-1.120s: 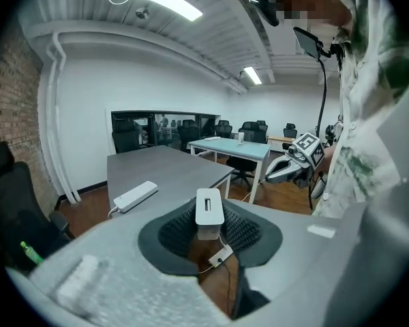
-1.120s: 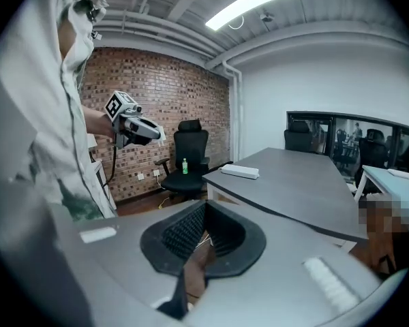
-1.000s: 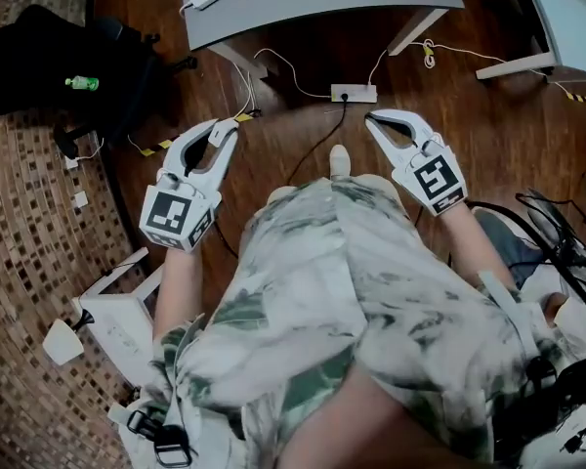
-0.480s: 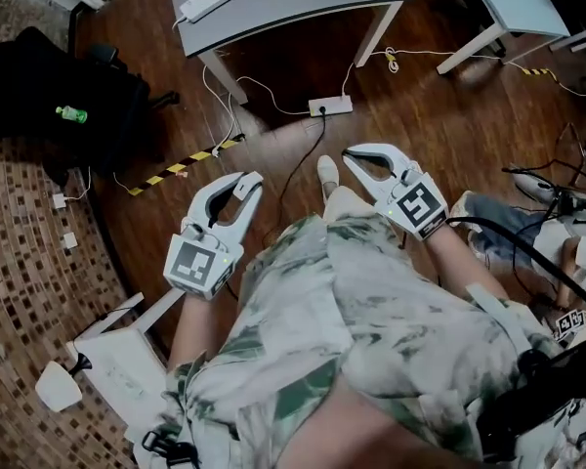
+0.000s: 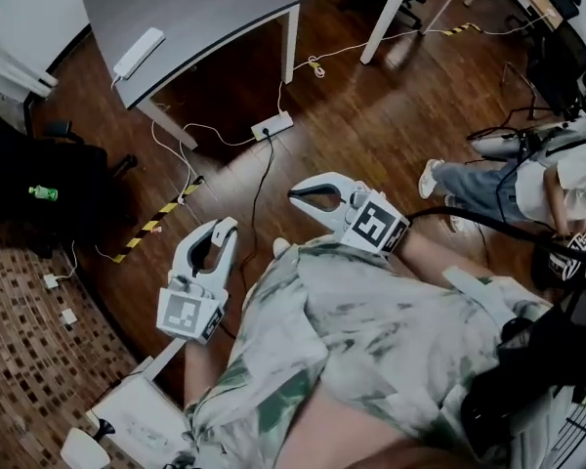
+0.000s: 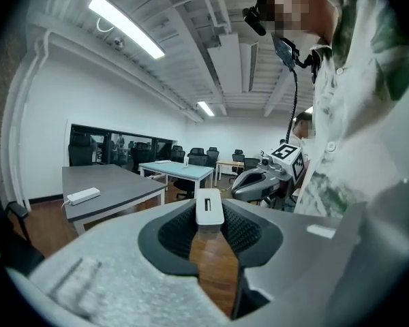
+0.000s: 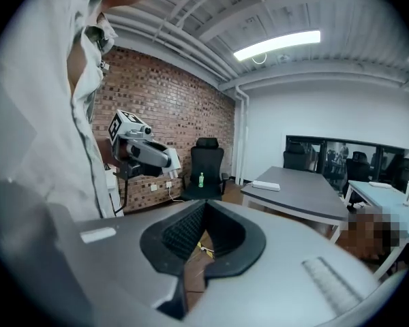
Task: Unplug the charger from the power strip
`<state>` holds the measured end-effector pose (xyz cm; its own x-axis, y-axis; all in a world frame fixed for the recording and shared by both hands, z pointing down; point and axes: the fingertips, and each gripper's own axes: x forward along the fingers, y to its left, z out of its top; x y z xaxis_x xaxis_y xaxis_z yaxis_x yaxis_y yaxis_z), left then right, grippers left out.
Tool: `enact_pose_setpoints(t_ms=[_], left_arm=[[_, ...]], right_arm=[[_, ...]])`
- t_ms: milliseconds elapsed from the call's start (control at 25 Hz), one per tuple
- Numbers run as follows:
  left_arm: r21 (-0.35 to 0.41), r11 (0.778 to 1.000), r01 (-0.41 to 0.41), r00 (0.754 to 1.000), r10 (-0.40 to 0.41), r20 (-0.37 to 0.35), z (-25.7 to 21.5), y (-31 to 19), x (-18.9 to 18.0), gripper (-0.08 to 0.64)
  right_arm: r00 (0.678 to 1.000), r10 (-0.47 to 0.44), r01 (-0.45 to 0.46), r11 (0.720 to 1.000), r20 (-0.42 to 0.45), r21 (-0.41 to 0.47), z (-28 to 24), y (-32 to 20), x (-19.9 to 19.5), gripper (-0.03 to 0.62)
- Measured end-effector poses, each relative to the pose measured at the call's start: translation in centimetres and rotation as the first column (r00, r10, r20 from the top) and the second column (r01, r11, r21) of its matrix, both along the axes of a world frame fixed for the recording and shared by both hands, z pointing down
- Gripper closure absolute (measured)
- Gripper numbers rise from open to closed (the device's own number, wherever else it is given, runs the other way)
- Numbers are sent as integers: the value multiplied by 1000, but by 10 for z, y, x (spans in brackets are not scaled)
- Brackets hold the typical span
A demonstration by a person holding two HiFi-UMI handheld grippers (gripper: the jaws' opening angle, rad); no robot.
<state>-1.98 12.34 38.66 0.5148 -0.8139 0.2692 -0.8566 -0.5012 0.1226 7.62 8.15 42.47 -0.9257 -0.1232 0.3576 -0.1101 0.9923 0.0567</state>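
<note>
My left gripper hangs above the wooden floor, shut on a small white charger that sticks out past its pads. The same charger shows as a white block at that gripper's tips in the right gripper view. My right gripper is beside it to the right, jaw tips together with nothing between them. A white power strip lies on the floor ahead with a black cable plugged in. A second white power strip lies on the grey table.
A black office chair with a green bottle stands at the left. Yellow-black tape and white cables run over the floor. A seated person and equipment are at the right. A white stool is at lower left.
The view has swung, so the table and floor power strip have drifted up and left. Both grippers sit lower in the frame, farther from the floor strip. The left still holds the charger.
</note>
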Motion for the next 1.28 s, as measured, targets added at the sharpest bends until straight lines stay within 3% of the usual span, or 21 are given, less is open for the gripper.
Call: enact_pose_setpoints(t_ms=[120,360,600,880,1280], left_arm=[[18,1000,-26,999,26,19,-13,16,38,457],[54,996,-70,997,69,14,-34,44,133,457],[37,997,-71,997,70,29,-26,81,189,457],[26,998,-49,998,48,38,-30,117,215,457],[29,1000,-10,999,9,45,-22,140,224,457]], right_arm=[[999,-20,22,998,-30,54,1,28,33,586],[999,-27,29,999,-44,45,-1,77,123,566],[999,-29,29,999,-15,41,-5,115,172,568],[998,-51,50,997,25,51,-17,141,194,568],[995,-88,84,994,57,67,-15,162,204,572]])
